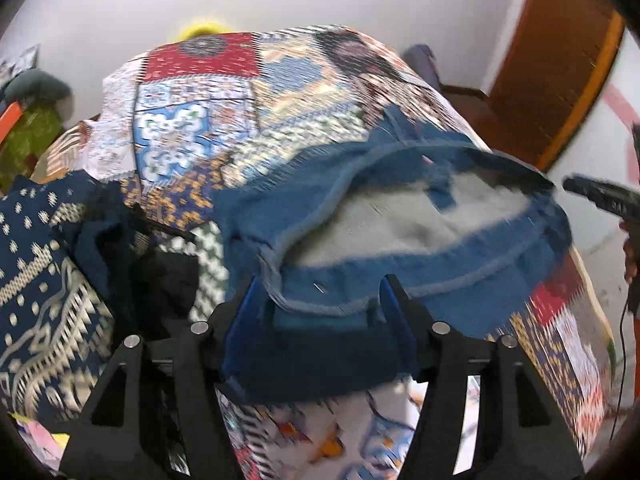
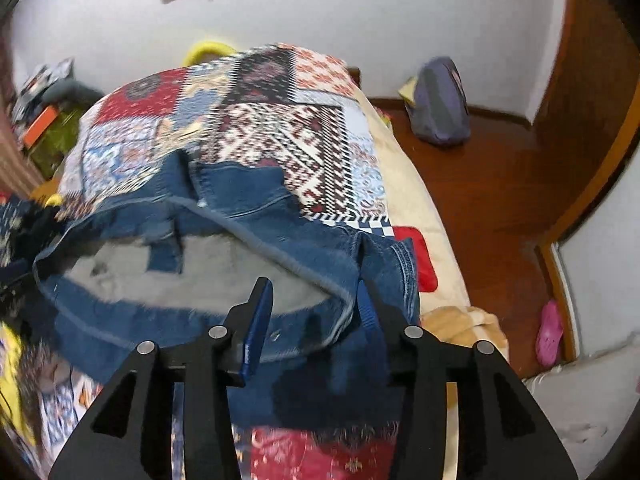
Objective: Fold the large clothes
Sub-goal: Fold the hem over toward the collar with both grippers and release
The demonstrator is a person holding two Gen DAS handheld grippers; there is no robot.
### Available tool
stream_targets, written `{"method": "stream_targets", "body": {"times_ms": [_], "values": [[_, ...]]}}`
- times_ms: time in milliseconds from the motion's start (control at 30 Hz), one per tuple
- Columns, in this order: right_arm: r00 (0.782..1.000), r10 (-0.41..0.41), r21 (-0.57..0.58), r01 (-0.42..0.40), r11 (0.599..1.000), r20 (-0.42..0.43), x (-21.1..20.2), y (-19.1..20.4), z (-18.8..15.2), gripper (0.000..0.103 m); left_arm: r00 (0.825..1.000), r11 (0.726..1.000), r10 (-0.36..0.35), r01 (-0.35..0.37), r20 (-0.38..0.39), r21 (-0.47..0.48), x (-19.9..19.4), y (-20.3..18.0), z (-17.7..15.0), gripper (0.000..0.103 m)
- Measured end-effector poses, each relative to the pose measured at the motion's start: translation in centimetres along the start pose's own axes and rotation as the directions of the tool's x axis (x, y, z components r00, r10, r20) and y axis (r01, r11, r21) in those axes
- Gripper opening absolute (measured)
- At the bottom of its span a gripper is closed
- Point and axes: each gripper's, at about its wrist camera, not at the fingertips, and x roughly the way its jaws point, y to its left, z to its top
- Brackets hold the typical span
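Observation:
A pair of blue jeans [image 1: 400, 216] lies on a bed with a patchwork cover [image 1: 224, 112], waistband gaping towards me and the grey lining showing. My left gripper [image 1: 320, 300] stands open with the waistband's left end between its fingers. My right gripper [image 2: 316, 300] stands open with the waistband's right end [image 2: 376, 276] between its fingers. The jeans also show in the right wrist view [image 2: 240, 208]. The right gripper shows at the right edge of the left wrist view [image 1: 600, 200].
A dark blue patterned cloth [image 1: 44, 264] and dark garments lie at the bed's left. A purple bag [image 2: 440, 104] stands on the wooden floor by the wall. A pink shoe [image 2: 550, 332] lies on the floor. A beige blanket [image 2: 464, 324] hangs at the bed's right edge.

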Motion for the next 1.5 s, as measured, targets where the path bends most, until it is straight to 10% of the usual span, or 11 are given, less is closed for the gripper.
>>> {"method": "stream_targets", "body": {"times_ms": [433, 867, 1033, 1233, 1500], "values": [[0.995, 0.079, -0.231, -0.091, 0.969, -0.063, 0.8, 8.6, -5.2, 0.048, 1.000, 0.998, 0.005, -0.004, -0.020, 0.067, 4.4, -5.3, -4.3, 0.061], [0.976, 0.146, -0.103, -0.164, 0.981, -0.163, 8.1, 9.8, -1.3, 0.048, 0.999, 1.000, -0.016, 0.017, -0.030, 0.015, 7.6, -1.7, 2.0, 0.061], [0.997, 0.065, -0.051, -0.068, 0.996, -0.051, 7.4, 9.6, 4.1, 0.048, 0.992, 0.993, 0.105, -0.100, 0.071, -0.065, 7.1, 1.1, 7.4, 0.061], [0.988, 0.073, -0.020, -0.071, 0.997, 0.135, 3.0, 9.6, 7.9, 0.048, 0.984, 0.990, 0.044, -0.019, 0.174, -0.140, 3.4, 3.0, 9.5, 0.061], [0.991, 0.122, -0.142, -0.112, 0.983, 0.058, 3.6, 11.8, 3.6, 0.050, 0.995, 0.999, 0.025, -0.023, 0.094, -0.029, 3.5, 0.6, 6.1, 0.063]]}}
